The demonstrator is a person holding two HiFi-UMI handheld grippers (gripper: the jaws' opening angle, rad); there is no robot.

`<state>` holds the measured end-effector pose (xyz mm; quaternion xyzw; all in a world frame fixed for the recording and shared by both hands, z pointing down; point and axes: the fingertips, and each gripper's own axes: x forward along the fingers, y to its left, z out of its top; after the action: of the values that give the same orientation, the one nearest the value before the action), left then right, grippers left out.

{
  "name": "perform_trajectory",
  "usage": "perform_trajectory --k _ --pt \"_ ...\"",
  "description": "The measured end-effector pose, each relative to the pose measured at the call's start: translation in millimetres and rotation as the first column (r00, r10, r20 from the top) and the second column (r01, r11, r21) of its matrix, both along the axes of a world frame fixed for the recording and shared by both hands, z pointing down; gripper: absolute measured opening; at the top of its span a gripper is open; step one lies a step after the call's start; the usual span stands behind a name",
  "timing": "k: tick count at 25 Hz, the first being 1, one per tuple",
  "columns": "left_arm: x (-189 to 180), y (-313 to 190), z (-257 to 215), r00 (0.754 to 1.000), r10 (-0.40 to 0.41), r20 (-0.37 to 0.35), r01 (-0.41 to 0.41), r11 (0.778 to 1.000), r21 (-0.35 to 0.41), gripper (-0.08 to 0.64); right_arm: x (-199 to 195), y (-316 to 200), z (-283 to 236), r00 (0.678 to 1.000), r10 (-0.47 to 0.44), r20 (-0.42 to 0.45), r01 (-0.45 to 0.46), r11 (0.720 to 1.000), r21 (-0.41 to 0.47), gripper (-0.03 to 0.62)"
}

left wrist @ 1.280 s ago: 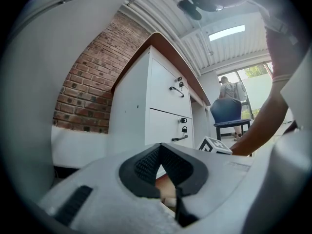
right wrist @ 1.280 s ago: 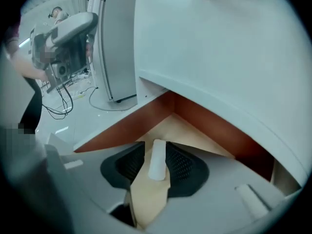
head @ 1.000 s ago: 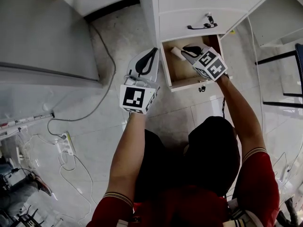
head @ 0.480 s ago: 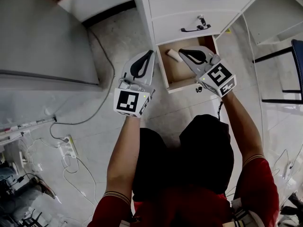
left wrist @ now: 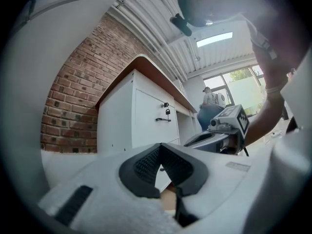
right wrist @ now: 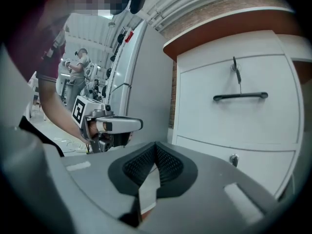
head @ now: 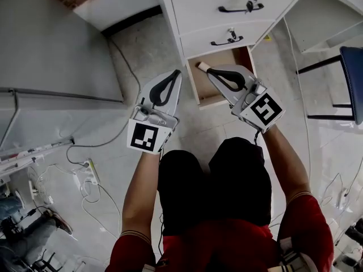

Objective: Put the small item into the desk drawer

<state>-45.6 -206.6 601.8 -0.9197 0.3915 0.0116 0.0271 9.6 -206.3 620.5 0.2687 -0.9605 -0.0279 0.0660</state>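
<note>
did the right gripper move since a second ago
Yes. The right gripper has pulled back out of the open drawer: its marker cube now lies outside the drawer's front edge, jaws shut.

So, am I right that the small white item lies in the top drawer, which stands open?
Not quite: the small white item lies in the bottom drawer, which stands open. The top drawer and the middle drawer are both closed. The head view shows this.
</note>
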Motion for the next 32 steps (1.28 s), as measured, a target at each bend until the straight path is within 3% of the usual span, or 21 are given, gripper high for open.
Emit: perform_trajectory --k 18,32 --pt "11 71 -251 1.0 0.017 0.025 -0.015 0.997 -0.074 0.005 6 52 -270 0.99 0.039 0.136 -0.029 0.997 -0.078 0.011" --pt "21 133 -432 0.999 0.036 0.006 -0.036 0.996 -0.081 0.005 16 123 -457 0.982 0.058 0.18 -0.041 0.995 -0.096 0.011"
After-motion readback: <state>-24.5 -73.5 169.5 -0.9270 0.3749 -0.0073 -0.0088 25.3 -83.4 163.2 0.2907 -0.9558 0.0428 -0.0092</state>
